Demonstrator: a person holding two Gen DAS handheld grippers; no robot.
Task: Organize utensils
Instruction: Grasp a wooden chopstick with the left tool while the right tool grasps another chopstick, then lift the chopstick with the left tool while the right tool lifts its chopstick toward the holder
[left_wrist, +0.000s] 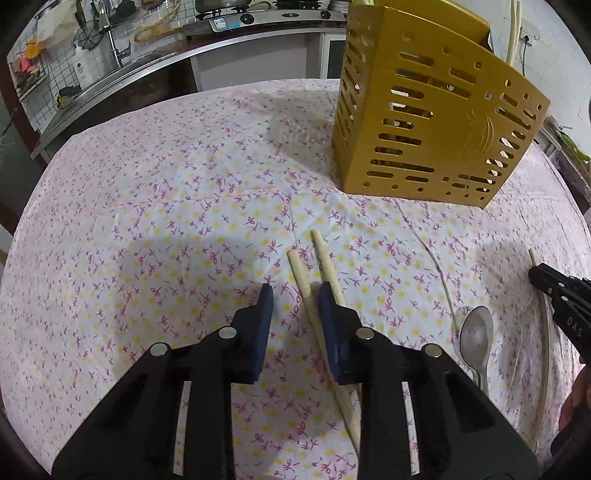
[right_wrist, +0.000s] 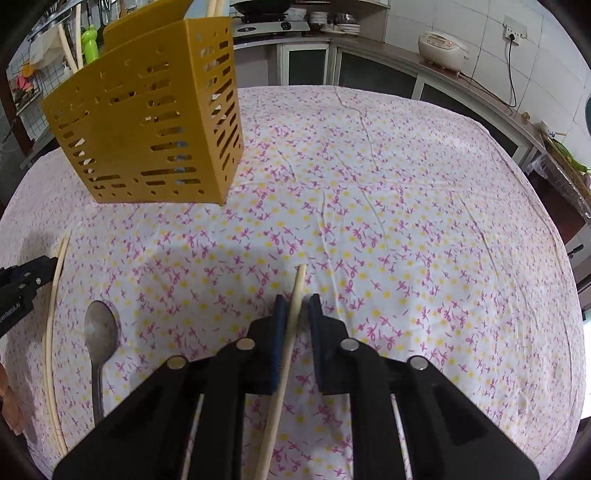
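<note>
Left wrist view: left gripper (left_wrist: 295, 295) low over the floral-clothed counter (left_wrist: 147, 221), jaws parted wide, gripping nothing; one chopstick (left_wrist: 306, 291) lying in the gap, a second chopstick (left_wrist: 325, 258) partly hidden behind the right-hand pad. Yellow slotted holder (left_wrist: 424, 122) upright beyond, well apart. Metal spoon (left_wrist: 476, 336) to the right, handle cut off behind the gripper body. Open cloth to the left.

Right wrist view: right gripper (right_wrist: 297, 306) with jaws narrowly parted around a third chopstick (right_wrist: 291, 325); wood against the left pad, small gap on the right, firm hold hard to judge. Holder at upper left, spoon at lower left. Wide open cloth ahead and rightward to the counter's far edge.
</note>
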